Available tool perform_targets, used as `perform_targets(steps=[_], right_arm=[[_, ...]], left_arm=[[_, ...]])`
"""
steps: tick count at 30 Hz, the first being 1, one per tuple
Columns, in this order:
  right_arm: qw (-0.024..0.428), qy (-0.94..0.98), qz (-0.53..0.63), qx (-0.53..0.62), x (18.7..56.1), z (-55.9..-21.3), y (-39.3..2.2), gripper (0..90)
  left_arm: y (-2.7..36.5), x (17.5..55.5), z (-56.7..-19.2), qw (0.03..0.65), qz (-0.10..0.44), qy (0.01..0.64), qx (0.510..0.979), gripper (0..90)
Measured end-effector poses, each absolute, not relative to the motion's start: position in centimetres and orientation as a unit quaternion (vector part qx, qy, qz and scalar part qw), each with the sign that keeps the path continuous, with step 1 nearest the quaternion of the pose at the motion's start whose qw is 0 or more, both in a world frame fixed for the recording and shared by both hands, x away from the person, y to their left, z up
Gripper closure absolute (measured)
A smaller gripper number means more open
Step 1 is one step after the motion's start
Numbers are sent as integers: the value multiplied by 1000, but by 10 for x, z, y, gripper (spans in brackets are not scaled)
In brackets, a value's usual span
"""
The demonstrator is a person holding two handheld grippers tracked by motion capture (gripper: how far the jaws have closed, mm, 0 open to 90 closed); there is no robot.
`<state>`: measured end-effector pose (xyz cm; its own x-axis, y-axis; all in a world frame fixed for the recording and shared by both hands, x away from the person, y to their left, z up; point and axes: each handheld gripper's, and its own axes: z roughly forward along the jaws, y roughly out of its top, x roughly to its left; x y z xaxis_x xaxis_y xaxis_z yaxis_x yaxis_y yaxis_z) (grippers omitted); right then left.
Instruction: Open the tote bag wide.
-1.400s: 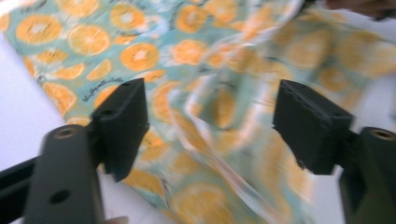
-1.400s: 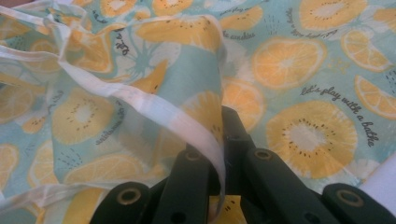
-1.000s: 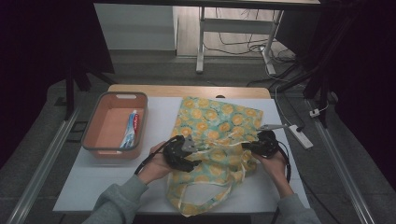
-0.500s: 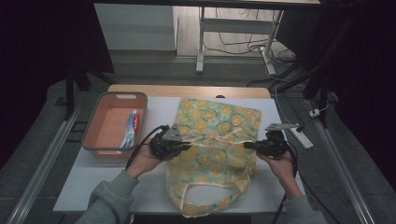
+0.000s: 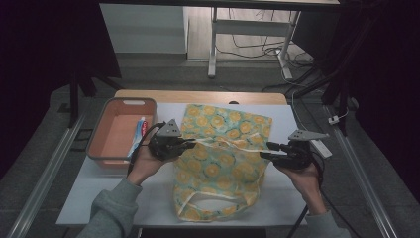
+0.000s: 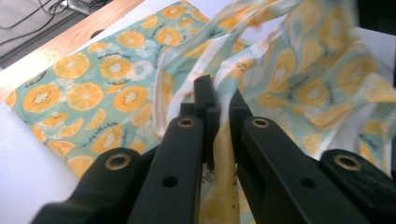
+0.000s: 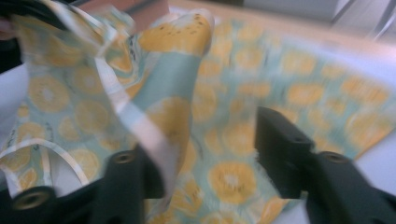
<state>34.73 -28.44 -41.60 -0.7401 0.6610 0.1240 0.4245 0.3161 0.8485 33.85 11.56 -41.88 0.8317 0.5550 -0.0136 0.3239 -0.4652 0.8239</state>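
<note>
On the white table (image 5: 99, 198) the orange-print cloth bag (image 5: 223, 163) lies spread between both hands, its loop handle toward the person. The left claw (image 5: 190, 143) is clamped tight on the bag's pale-edged rim (image 6: 223, 140), the fabric pinched between its jaws and lifted off the table. Over on the other side, the right claw (image 5: 265, 151) has just been opening: jaws apart, a fold of cloth (image 7: 163, 130) draped against one jaw, the other standing clear. Beside the bag, the orange basket (image 5: 101, 148) holds a tube (image 5: 138, 136).
</note>
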Motion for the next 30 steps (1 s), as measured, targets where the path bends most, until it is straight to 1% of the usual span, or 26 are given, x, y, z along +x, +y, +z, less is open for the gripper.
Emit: perform_targets(steps=[1, 2, 3, 4, 6, 9, 12, 13, 14, 15, 16, 19, 21, 22, 27, 28, 29, 30], right_arm=[[140, 805, 474, 327, 340, -406, -280, 443], [155, 810, 479, 300, 325, -387, -269, 376], [155, 810, 479, 300, 325, -387, -269, 376], [166, 812, 480, 286, 317, -379, -262, 364], [168, 818, 484, 260, 304, -367, -248, 339], [187, 825, 479, 234, 288, -354, -231, 315], [174, 829, 484, 218, 281, -349, -223, 315], [173, 834, 478, 214, 280, -352, -218, 315], [164, 848, 461, 202, 282, -362, -203, 309], [164, 848, 461, 202, 282, -362, -203, 309], [165, 855, 450, 198, 285, -369, -194, 301], [153, 870, 424, 199, 301, -390, -172, 291], [164, 878, 400, 205, 317, -402, -160, 272], [170, 882, 386, 209, 325, -409, -156, 266], [166, 899, 335, 230, 357, -437, -151, 256], [157, 902, 329, 233, 360, -441, -152, 271], [140, 910, 314, 232, 365, -450, -153, 328], [136, 913, 308, 233, 367, -454, -154, 364]], left_arm=[[116, 340, -420, 448, 125, 262, 846, 884], [115, 342, -421, 447, 123, 264, 845, 884], [115, 343, -422, 446, 122, 268, 845, 884], [115, 345, -423, 446, 119, 271, 845, 884], [114, 347, -425, 444, 113, 276, 845, 884], [113, 348, -428, 439, 111, 280, 847, 884], [112, 348, -429, 439, 108, 279, 847, 884], [111, 348, -429, 440, 107, 279, 847, 884], [111, 349, -429, 440, 105, 280, 847, 884], [110, 349, -429, 441, 102, 280, 847, 884], [109, 349, -430, 440, 101, 280, 847, 884], [107, 348, -430, 440, 99, 280, 848, 884], [106, 347, -430, 442, 100, 279, 847, 884], [106, 347, -430, 443, 100, 278, 847, 884], [107, 347, -429, 446, 101, 274, 846, 884], [108, 347, -429, 447, 101, 274, 846, 884], [108, 347, -429, 448, 101, 273, 845, 883], [108, 347, -429, 449, 101, 272, 845, 884]])
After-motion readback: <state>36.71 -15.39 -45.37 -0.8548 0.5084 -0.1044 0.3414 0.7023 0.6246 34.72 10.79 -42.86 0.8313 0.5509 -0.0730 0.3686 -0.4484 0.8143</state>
